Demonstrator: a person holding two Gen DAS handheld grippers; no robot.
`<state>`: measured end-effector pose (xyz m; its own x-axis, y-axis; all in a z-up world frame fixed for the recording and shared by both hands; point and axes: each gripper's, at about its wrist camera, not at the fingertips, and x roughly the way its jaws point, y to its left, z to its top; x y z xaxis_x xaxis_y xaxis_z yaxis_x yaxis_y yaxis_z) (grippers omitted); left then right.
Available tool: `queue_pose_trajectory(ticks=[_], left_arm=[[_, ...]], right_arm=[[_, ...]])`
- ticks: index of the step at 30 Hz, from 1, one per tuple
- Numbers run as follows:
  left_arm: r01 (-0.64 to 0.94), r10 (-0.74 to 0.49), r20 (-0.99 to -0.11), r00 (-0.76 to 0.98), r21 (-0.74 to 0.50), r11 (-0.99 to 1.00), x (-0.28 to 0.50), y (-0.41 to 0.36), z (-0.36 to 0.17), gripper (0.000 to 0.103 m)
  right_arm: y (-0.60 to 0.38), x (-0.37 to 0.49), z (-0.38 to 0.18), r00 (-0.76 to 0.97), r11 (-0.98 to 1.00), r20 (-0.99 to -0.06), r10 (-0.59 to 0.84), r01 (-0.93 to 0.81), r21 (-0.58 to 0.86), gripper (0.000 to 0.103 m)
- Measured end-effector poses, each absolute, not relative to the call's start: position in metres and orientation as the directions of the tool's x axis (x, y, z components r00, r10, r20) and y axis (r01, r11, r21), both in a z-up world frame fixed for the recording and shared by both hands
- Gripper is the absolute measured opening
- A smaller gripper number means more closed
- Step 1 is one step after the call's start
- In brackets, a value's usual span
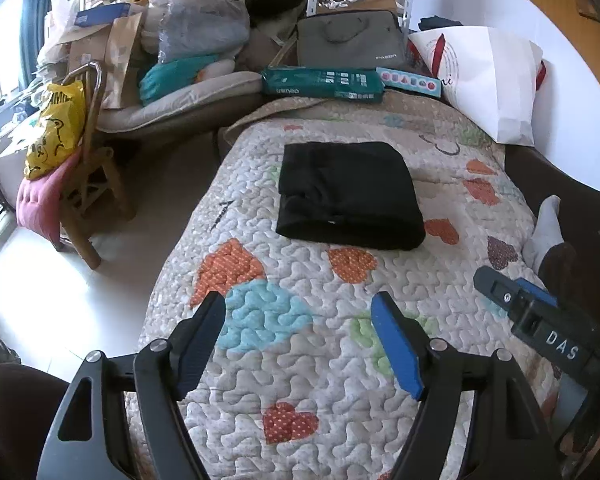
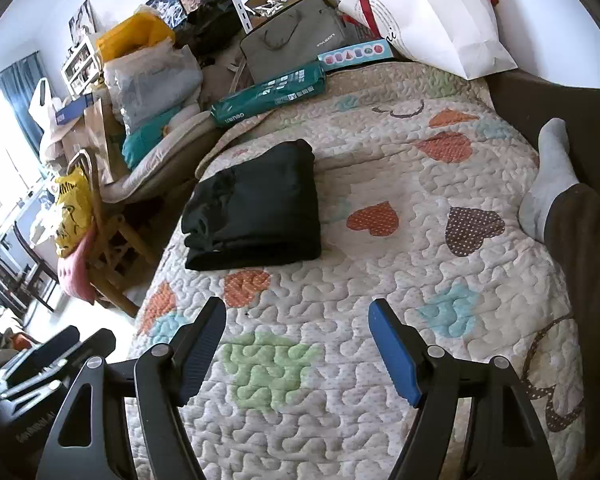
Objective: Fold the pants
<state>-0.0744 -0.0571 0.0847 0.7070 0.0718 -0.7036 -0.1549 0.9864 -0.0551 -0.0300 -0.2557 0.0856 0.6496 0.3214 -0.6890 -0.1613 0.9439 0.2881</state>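
Observation:
Black pants [image 1: 348, 194] lie folded into a compact rectangle on the quilted bed cover [image 1: 320, 288], toward its far half; they also show in the right wrist view [image 2: 256, 208]. My left gripper [image 1: 298, 340] is open and empty, held above the quilt well short of the pants. My right gripper [image 2: 298, 342] is open and empty too, above the quilt nearer than the pants and to their right. The right gripper's body also shows at the right edge of the left wrist view [image 1: 540, 320].
A person's socked foot [image 2: 548, 176] rests on the bed's right side. A green package [image 1: 322, 84], grey laptop bag [image 1: 350, 40] and white paper bag [image 1: 488, 80] sit at the bed's far end. A wooden chair with a yellow bag [image 1: 56, 132] stands left of the bed.

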Motion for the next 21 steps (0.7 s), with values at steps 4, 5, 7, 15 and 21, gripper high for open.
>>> queue_pose_trajectory(ticks=[4,5,7,15,21], left_arm=[[-0.164,0.09,-0.681,0.727,-0.045,0.985,-0.077,-0.054,0.086,0.078],[-0.166,0.095,-0.674,0.732,-0.042,0.985,-0.078,-0.054,0.086,0.078],[-0.174,0.11,-0.659,0.744,-0.032,0.984,-0.079,-0.052,0.087,0.081],[-0.242,0.204,-0.595,0.777,0.016,0.97,-0.079,-0.044,0.088,0.09],[-0.306,0.311,-0.485,0.818,0.091,0.948,-0.076,-0.045,0.106,0.099]], right_arm=[[-0.252,-0.03,0.082,0.645,0.949,-0.698,0.309,-0.161,0.271,0.079],[-0.251,-0.03,0.081,0.644,0.95,-0.701,0.308,-0.161,0.269,0.079],[-0.25,-0.029,0.079,0.641,0.951,-0.704,0.305,-0.163,0.263,0.079],[-0.245,-0.029,0.075,0.636,0.955,-0.712,0.296,-0.167,0.247,0.079],[-0.247,-0.029,0.075,0.655,0.955,-0.698,0.291,-0.158,0.25,0.079]])
